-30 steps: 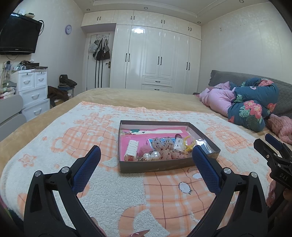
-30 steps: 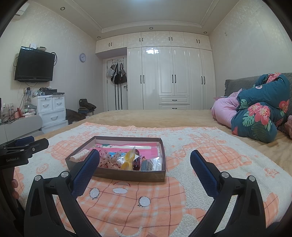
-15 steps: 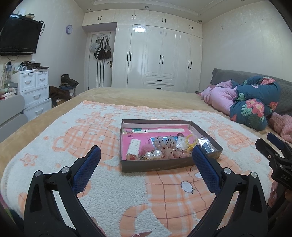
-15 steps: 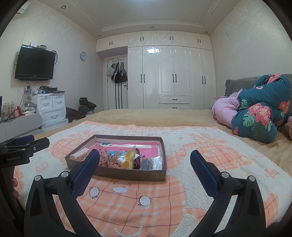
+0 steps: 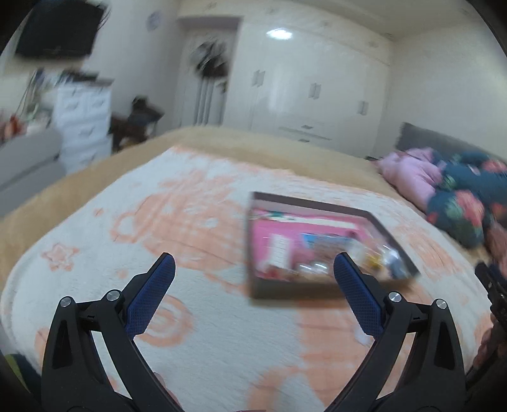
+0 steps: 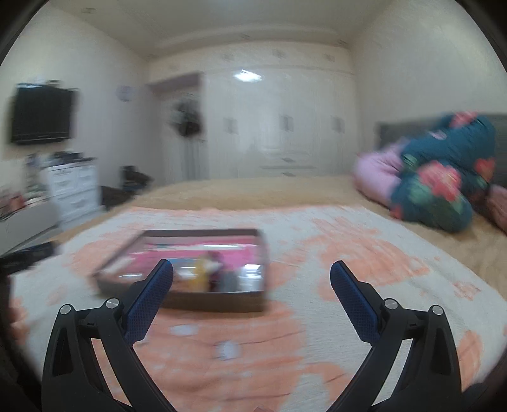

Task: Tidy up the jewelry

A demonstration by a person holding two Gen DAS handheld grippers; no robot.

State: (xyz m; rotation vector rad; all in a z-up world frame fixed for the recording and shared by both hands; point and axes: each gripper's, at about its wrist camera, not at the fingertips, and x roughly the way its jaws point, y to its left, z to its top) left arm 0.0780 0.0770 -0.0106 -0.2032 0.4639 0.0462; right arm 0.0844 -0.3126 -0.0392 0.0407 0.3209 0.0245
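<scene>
A shallow brown box (image 5: 291, 290) with a pink lining holds several small jewelry items and packets, blurred by motion. It lies on a white and orange blanket (image 5: 206, 332) on the bed. It also shows in the right wrist view (image 6: 218, 301). My left gripper (image 5: 253, 272) is open and empty, above the blanket, just left of and short of the box. My right gripper (image 6: 252, 274) is open and empty, with its left finger in front of the box's near edge. The right gripper shows at the left view's right edge (image 5: 494, 291).
Folded pink and floral bedding (image 6: 437, 190) lies at the right of the bed. White wardrobes (image 5: 317, 82) stand at the back. A white drawer unit (image 5: 82, 117) and a wall television (image 5: 57, 28) are at the left. The blanket (image 6: 364, 285) stretches right of the box.
Both views have swung and gone blurry. In the left view the box has shifted right and looks nearer; in the right view it has shifted left and nearer. Both grippers stay open.
</scene>
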